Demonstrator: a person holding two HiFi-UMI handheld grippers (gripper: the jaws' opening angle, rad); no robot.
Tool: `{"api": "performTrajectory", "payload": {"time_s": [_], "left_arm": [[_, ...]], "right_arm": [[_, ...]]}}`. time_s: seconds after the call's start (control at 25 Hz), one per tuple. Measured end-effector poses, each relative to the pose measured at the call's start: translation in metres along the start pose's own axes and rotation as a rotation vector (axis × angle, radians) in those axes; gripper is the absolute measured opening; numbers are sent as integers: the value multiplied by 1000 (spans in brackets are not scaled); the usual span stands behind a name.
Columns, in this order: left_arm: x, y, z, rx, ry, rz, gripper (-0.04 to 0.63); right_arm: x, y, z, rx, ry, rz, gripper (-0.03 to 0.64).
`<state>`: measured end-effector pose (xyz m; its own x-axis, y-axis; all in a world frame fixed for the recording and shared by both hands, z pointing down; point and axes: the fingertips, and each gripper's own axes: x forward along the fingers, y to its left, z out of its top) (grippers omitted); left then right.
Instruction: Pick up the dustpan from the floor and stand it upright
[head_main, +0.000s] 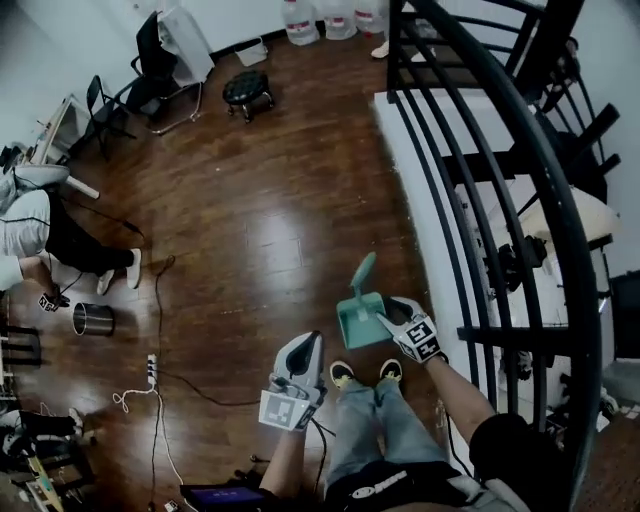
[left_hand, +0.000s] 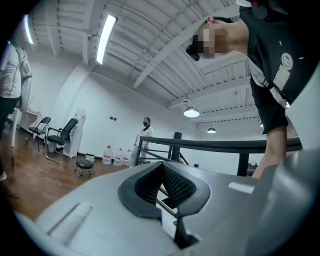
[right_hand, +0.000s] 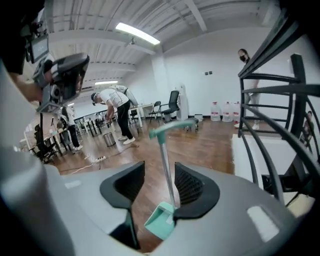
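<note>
The dustpan (right_hand: 161, 220) stands upright on the floor (head_main: 260, 220), its handle vertical, just ahead of the right tongs (right_hand: 159, 187). Their jaws are spread around it, apparently not touching. The left tongs (left_hand: 161, 182) are closed, empty and farther away.

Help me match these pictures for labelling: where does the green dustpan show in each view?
Head view: dustpan at lower centre, standing on the wood floor just ahead of the person's shoes.
Left gripper view: not in it.
Right gripper view: dustpan at centre, upright, its pole rising between the parted jaws.
Shared landmark: the water jugs by the far wall, also in the left gripper view and the right gripper view.
</note>
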<state>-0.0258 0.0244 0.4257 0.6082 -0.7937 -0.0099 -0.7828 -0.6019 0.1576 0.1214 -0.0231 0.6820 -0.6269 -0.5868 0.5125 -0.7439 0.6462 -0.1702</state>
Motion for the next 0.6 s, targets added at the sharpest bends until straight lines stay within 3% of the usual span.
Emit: {"api": "performTrajectory", "payload": {"time_s": [0.12, 0.28, 0.44, 0.6], "left_arm": [[-5, -28, 45, 26, -19, -36, 15], [-13, -73, 106, 75, -63, -120, 15], [-19, -85, 167, 35, -174, -131, 15], [-33, -76, 189, 26, -195, -128, 15]], "right_arm": [[-81, 11, 82, 37, -168, -62, 79], [-174, 57, 198, 45, -395, -78, 7], [-212, 116, 279, 33, -546, -36, 5], [-210, 167, 318, -9, -593, 26, 5]]}}
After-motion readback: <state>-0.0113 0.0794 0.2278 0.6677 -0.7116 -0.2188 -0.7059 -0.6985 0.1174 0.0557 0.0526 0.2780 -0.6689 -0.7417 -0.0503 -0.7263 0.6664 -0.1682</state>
